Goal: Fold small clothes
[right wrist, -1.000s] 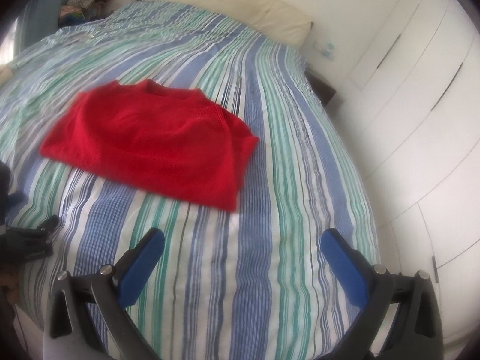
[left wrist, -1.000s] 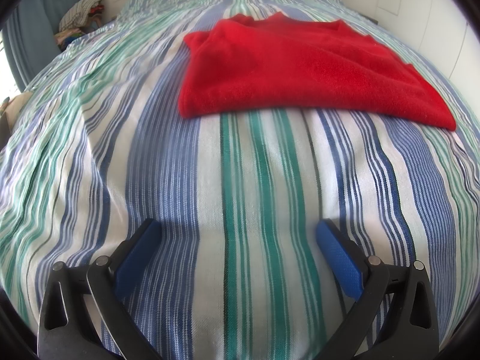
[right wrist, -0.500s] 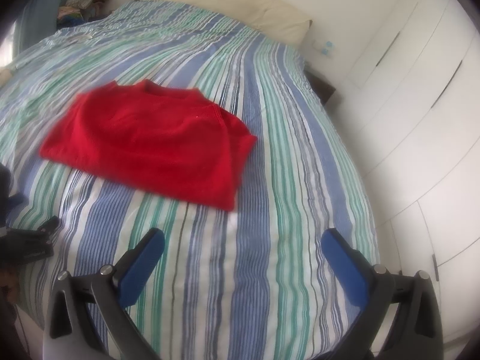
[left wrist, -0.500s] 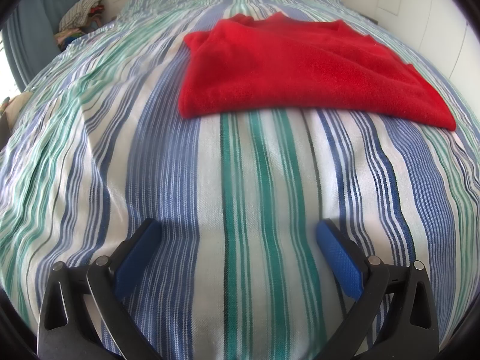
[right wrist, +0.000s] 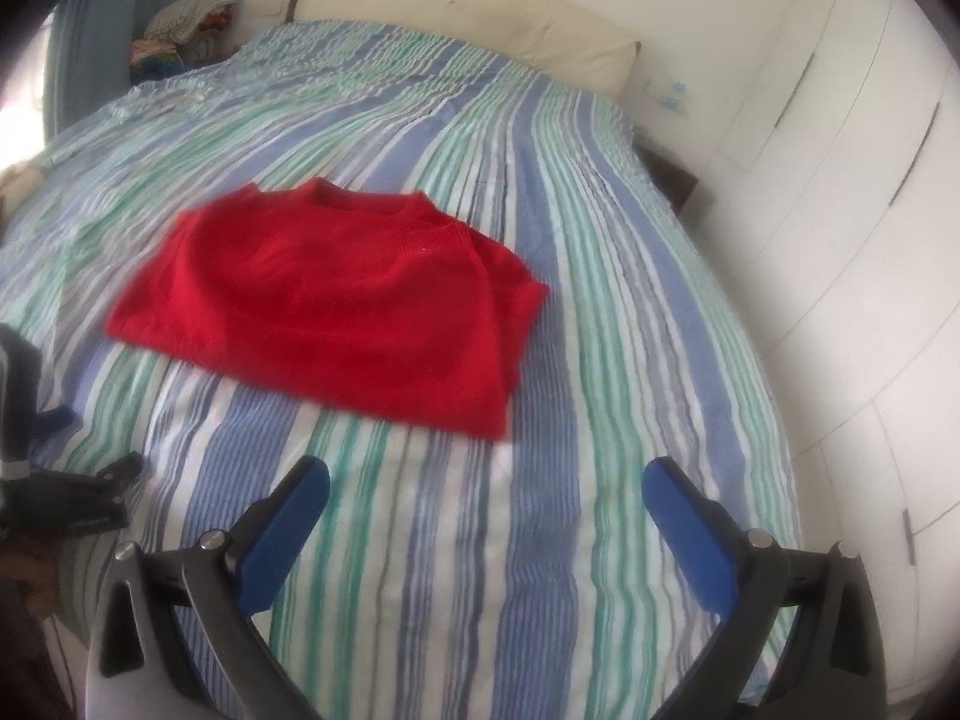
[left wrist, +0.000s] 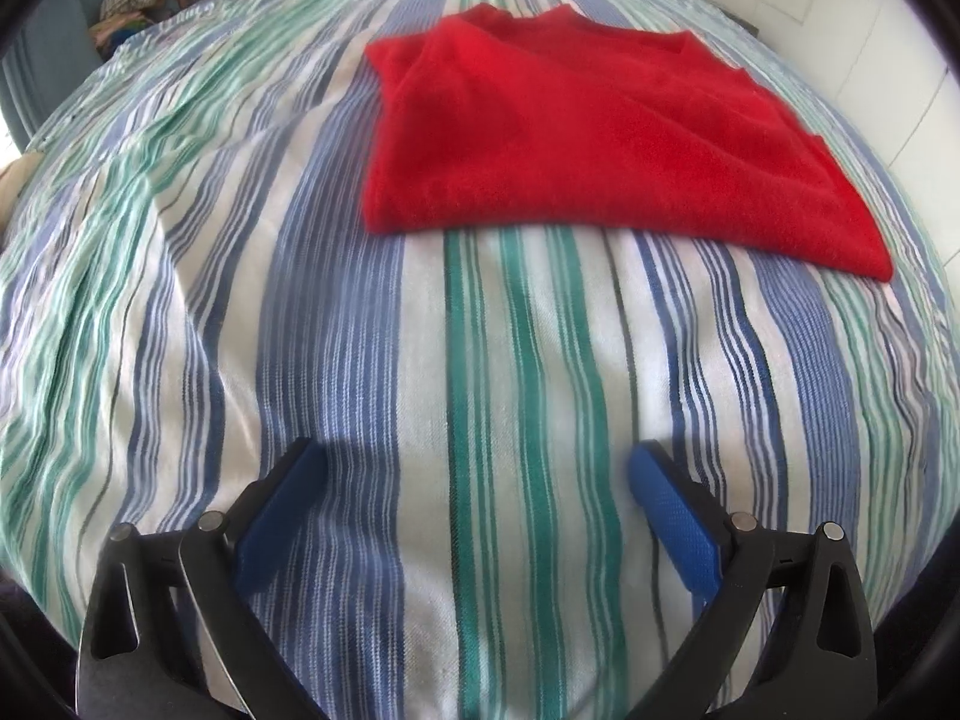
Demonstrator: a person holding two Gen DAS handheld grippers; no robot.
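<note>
A red knit sweater lies folded flat on the striped bedspread, neckline toward the headboard. It also shows in the right wrist view, sleeves folded in. My left gripper is open and empty, low over the bedspread, a short way before the sweater's near hem. My right gripper is open and empty, higher up, near the sweater's near right corner. The left gripper shows at the left edge of the right wrist view.
A cream headboard cushion stands at the far end of the bed. White wardrobe doors run along the right side. A pile of clothes sits at the far left beside a blue curtain.
The right gripper has risen and drawn back slightly, so the sweater sits a bit higher in its view. The left gripper has barely moved. Both stay open.
</note>
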